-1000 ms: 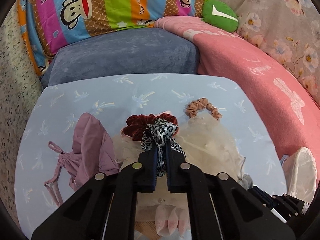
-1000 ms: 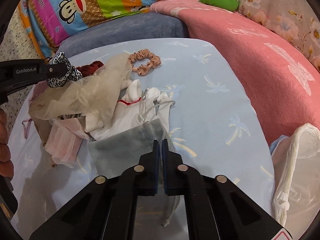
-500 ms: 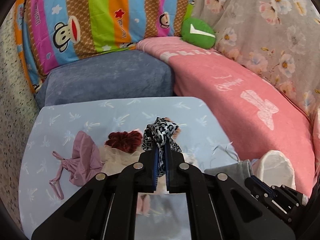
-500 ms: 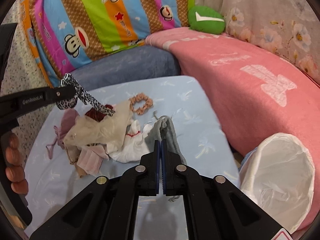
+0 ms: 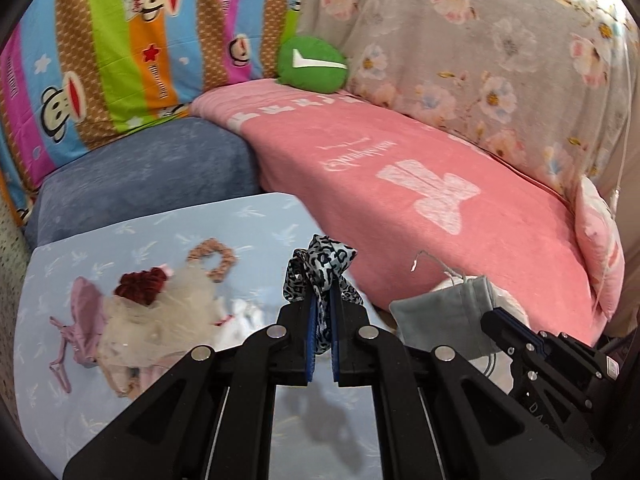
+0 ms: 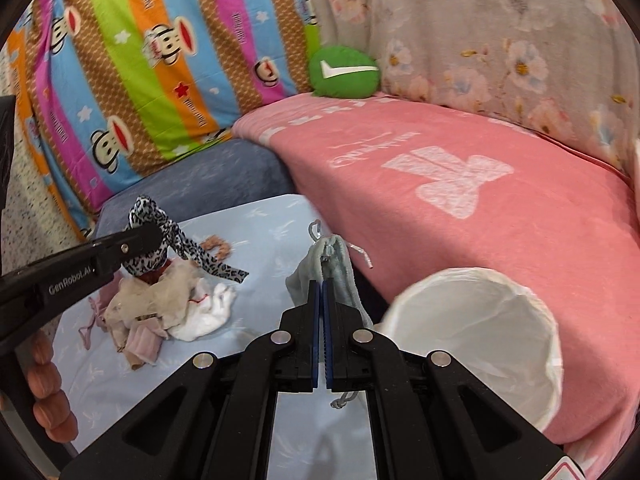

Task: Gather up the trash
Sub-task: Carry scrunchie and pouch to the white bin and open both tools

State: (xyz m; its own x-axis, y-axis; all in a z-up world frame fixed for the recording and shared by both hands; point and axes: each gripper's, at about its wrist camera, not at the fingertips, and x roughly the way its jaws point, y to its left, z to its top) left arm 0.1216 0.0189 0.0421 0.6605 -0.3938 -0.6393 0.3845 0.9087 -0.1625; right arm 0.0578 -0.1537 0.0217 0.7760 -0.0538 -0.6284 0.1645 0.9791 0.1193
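In the left wrist view, the left gripper (image 5: 322, 316) was clamped on a leopard-print hair tie (image 5: 320, 268) above the worktop (image 5: 256, 216); the bin's rim was hidden at four o'clock. In the right wrist view, the right gripper (image 6: 322, 300) pinched a grey pouch (image 6: 332, 264), best released squarely over the lined bin (image 6: 472, 336) at three o'clock.

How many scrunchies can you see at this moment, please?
3: a leopard one in the left gripper, a dark red one on the pile, a pink one beside it; others may be buried.
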